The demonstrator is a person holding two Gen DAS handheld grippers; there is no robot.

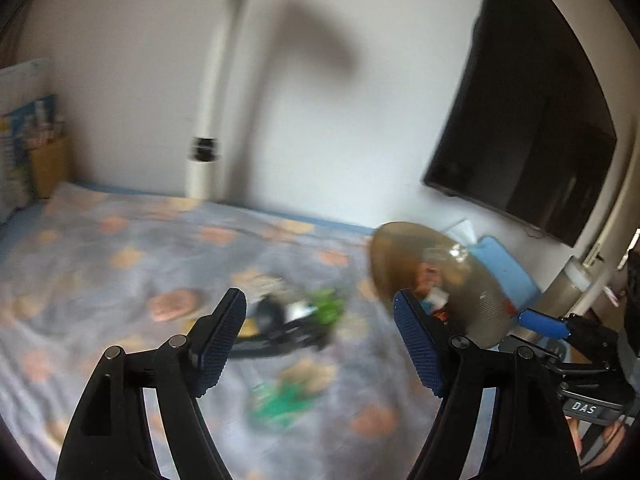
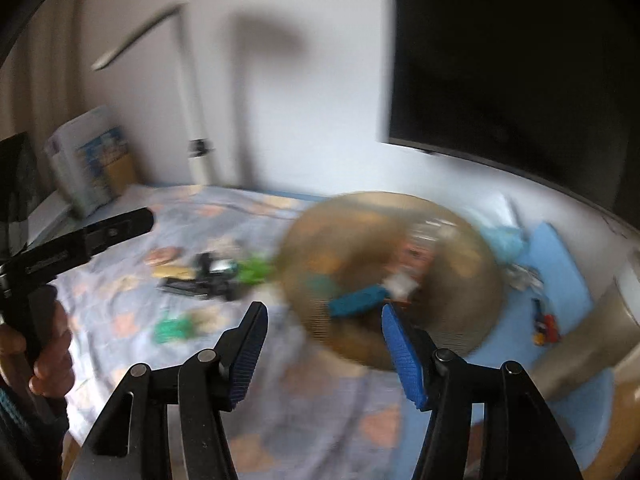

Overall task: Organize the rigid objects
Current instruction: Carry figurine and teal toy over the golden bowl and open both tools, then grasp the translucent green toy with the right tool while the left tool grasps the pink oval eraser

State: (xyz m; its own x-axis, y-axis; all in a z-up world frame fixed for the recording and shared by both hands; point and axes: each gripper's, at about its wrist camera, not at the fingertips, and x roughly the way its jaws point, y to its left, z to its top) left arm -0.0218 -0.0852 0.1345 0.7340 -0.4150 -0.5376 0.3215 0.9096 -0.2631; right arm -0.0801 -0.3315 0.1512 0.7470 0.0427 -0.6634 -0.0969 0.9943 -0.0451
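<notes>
Two handheld grippers point down over a tabletop (image 1: 80, 248) covered in a pale blue cloth with peach patches. The left gripper (image 1: 320, 320) has its fingers spread wide with nothing between them. The right gripper (image 2: 324, 330) also has its fingers apart and empty. A blurred golden round dish (image 2: 384, 264) sits just beyond the right gripper, tilted. Left of it lie a black object (image 2: 208, 276) and green pieces (image 2: 176, 326). A white lamp post (image 1: 208, 120) and a dark wall screen (image 1: 528, 120) stand behind.
</notes>
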